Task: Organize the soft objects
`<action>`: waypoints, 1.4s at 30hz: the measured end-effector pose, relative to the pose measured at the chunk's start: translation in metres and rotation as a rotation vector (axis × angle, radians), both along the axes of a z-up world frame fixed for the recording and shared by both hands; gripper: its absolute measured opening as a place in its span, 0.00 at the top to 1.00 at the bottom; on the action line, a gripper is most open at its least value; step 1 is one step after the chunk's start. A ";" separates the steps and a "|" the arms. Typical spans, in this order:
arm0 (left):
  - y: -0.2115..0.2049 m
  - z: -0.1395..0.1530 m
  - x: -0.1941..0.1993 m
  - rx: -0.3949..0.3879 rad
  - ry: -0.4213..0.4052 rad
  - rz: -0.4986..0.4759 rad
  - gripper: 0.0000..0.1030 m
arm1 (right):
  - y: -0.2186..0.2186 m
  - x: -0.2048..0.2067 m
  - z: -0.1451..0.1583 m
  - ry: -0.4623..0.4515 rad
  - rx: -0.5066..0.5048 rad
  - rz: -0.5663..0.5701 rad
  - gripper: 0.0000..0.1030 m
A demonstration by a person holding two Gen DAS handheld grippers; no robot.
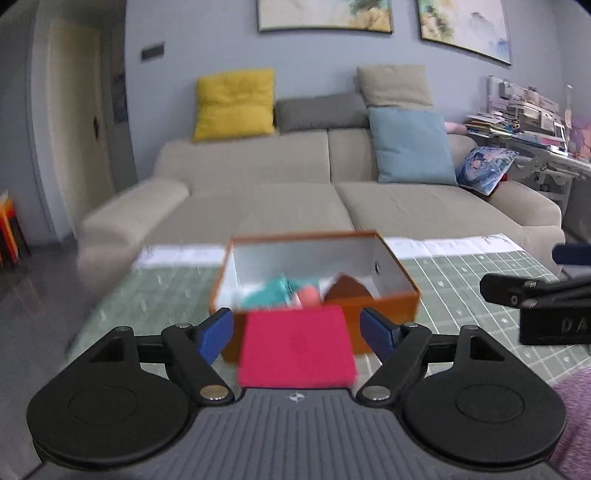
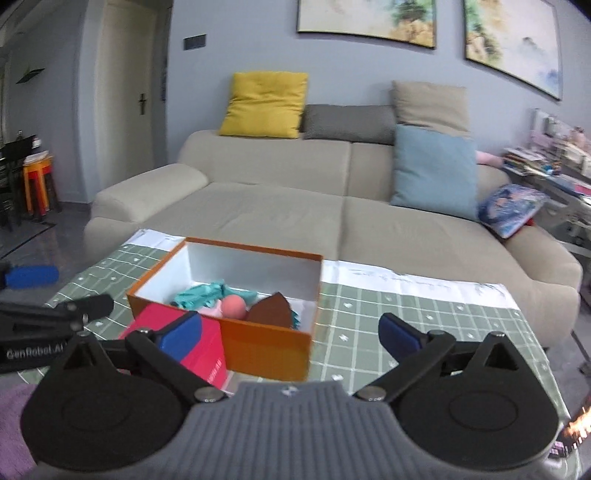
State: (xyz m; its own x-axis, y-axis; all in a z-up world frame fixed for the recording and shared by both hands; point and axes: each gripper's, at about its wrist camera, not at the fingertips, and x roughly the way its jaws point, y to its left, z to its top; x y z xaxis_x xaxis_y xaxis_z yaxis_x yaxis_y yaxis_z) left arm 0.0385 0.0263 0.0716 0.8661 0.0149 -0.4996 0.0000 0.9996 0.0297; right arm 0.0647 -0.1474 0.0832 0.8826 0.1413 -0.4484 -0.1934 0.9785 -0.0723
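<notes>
Left tongs (image 1: 297, 332) spread wide around the red block (image 1: 296, 349); right tongs (image 2: 291, 332) wide, empty; orange box (image 2: 266, 347) at 12 o'clock.

Lighting is soft, even, and moderately dim indoor light; its source is outside both views. Shadows are faint. The left view shows motion blur on the box (image 1: 314, 291) and sofa (image 1: 258, 206). Fisheye distortion bends the paintings (image 2: 365, 20) and darkens the corners.
</notes>
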 end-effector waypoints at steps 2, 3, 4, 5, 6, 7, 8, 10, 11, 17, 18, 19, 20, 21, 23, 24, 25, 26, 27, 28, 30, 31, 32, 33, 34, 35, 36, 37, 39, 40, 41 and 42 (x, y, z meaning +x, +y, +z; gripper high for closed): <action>0.000 -0.010 -0.006 -0.032 0.018 0.022 0.09 | -0.001 -0.010 -0.013 0.001 -0.019 -0.028 0.03; -0.001 -0.015 -0.008 -0.022 0.023 0.032 0.05 | -0.002 -0.015 -0.020 0.009 -0.025 -0.044 0.03; -0.003 -0.021 -0.008 0.000 0.033 0.045 0.04 | -0.002 -0.018 -0.028 0.018 -0.025 -0.051 0.03; -0.005 -0.025 -0.008 0.017 0.043 0.055 0.03 | -0.003 -0.023 -0.033 0.023 -0.021 -0.056 0.03; -0.007 -0.029 -0.005 0.027 0.054 0.058 0.02 | -0.003 -0.027 -0.041 0.024 -0.020 -0.059 0.03; -0.008 -0.033 -0.004 0.030 0.063 0.062 0.02 | -0.002 -0.030 -0.048 0.026 -0.027 -0.054 0.03; -0.008 -0.036 -0.003 0.025 0.072 0.067 0.01 | -0.002 -0.033 -0.053 0.027 -0.039 -0.045 0.03; -0.009 -0.044 -0.004 0.015 0.082 0.062 0.01 | 0.000 -0.036 -0.067 0.029 -0.078 -0.019 0.03; -0.010 -0.049 -0.007 0.011 0.086 0.053 0.01 | 0.000 -0.037 -0.071 0.033 -0.091 -0.017 0.03; -0.023 -0.069 -0.002 0.036 0.145 0.002 0.01 | -0.010 -0.034 -0.084 0.040 -0.035 -0.029 0.03; -0.024 -0.071 0.000 0.039 0.155 0.001 0.01 | -0.010 -0.033 -0.085 0.043 -0.035 -0.031 0.03; -0.026 -0.072 0.000 0.043 0.163 -0.001 0.01 | -0.011 -0.031 -0.087 0.049 -0.035 -0.032 0.03; -0.027 -0.073 0.001 0.046 0.168 -0.004 0.01 | -0.012 -0.031 -0.090 0.054 -0.036 -0.035 0.03; -0.027 -0.074 0.001 0.048 0.171 -0.005 0.01 | -0.012 -0.029 -0.091 0.062 -0.037 -0.039 0.03; -0.029 -0.076 0.001 0.055 0.185 -0.007 0.01 | -0.012 -0.026 -0.094 0.088 -0.031 -0.047 0.03; -0.030 -0.078 0.001 0.058 0.194 -0.009 0.01 | -0.013 -0.024 -0.095 0.099 -0.023 -0.055 0.03; -0.030 -0.079 0.001 0.061 0.201 -0.012 0.01 | -0.013 -0.022 -0.096 0.102 -0.017 -0.061 0.03; -0.029 -0.079 0.000 0.060 0.203 -0.011 0.01 | -0.012 -0.021 -0.097 0.102 -0.014 -0.062 0.03; -0.029 -0.080 0.002 0.061 0.205 -0.007 0.01 | -0.011 -0.020 -0.098 0.102 -0.018 -0.060 0.03; -0.027 -0.079 0.001 0.055 0.207 -0.002 0.01 | -0.009 -0.020 -0.100 0.101 -0.027 -0.058 0.03; -0.026 -0.080 0.003 0.043 0.211 -0.002 0.01 | -0.007 -0.021 -0.101 0.103 -0.038 -0.051 0.03; -0.026 -0.080 0.003 0.043 0.214 -0.001 0.01 | -0.007 -0.021 -0.102 0.105 -0.040 -0.048 0.03; -0.026 -0.080 0.004 0.046 0.215 -0.001 0.01 | -0.008 -0.021 -0.102 0.104 -0.039 -0.046 0.03; -0.027 -0.080 0.003 0.049 0.216 -0.003 0.01 | -0.008 -0.021 -0.102 0.102 -0.037 -0.046 0.03; -0.028 -0.080 0.003 0.053 0.216 -0.006 0.01 | -0.009 -0.021 -0.102 0.100 -0.035 -0.047 0.03; -0.029 -0.080 0.003 0.057 0.215 -0.008 0.01 | -0.010 -0.021 -0.102 0.100 -0.033 -0.049 0.03; -0.029 -0.080 0.003 0.059 0.215 -0.010 0.01 | -0.011 -0.021 -0.102 0.101 -0.032 -0.051 0.03; -0.029 -0.080 0.003 0.060 0.217 -0.009 0.01 | -0.011 -0.021 -0.102 0.103 -0.032 -0.053 0.03; -0.028 -0.080 0.004 0.062 0.222 -0.003 0.01 | -0.012 -0.020 -0.103 0.105 -0.030 -0.054 0.03; -0.028 -0.081 0.005 0.063 0.226 -0.001 0.01 | -0.012 -0.019 -0.103 0.106 -0.030 -0.054 0.03; -0.027 -0.081 0.006 0.061 0.229 -0.001 0.01 | -0.012 -0.019 -0.103 0.107 -0.028 -0.055 0.03; -0.026 -0.082 0.006 0.061 0.231 0.000 0.01 | -0.013 -0.019 -0.103 0.108 -0.027 -0.056 0.03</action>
State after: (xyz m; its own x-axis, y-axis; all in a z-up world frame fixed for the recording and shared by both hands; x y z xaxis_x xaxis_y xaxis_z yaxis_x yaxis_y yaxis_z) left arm 0.0444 0.0001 -0.0100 0.7291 0.0509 -0.6825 0.0137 0.9960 0.0888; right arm 0.0461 -0.1599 -0.0202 0.8350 0.0794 -0.5444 -0.1464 0.9859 -0.0809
